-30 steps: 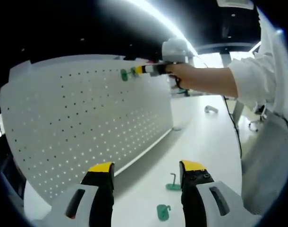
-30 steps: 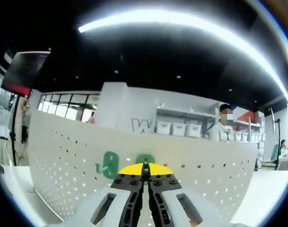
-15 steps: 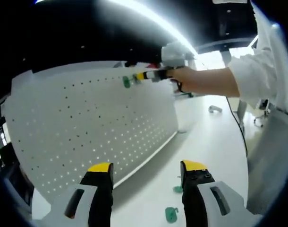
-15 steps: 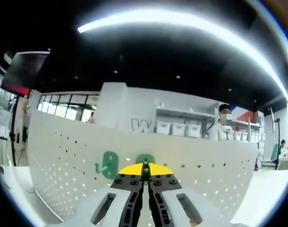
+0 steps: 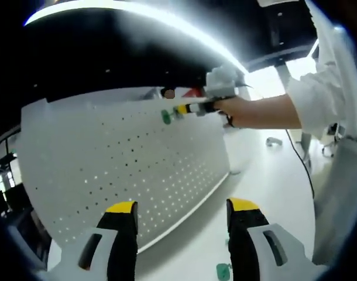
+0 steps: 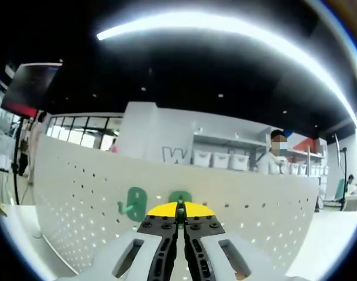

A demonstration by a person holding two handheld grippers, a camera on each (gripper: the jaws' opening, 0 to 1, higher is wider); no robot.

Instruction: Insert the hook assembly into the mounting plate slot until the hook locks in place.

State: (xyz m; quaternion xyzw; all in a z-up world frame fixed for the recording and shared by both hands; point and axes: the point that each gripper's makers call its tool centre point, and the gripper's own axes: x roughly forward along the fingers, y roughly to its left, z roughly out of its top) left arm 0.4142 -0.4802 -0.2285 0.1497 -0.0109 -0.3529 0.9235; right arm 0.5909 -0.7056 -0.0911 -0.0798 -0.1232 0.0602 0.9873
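The right tongs [image 6: 179, 218] are clamped on a green hook [image 6: 179, 198] pressed against the white pegboard [image 6: 79, 199] at lower centre, beside a mounted hook [image 6: 133, 204]. The left tongs [image 5: 181, 212] gape wide above the counter [image 5: 266, 175].

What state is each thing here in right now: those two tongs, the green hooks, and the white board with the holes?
Left tongs: open, holding nothing.
Right tongs: shut on a green hook, pressed up to the board.
Held green hook: at the board, near its top edge; whether it has locked cannot be told.
Mounted green hook: already hanging on the board.
Spare green hook: lying loose on the table.
Pegboard: standing upright on the table.
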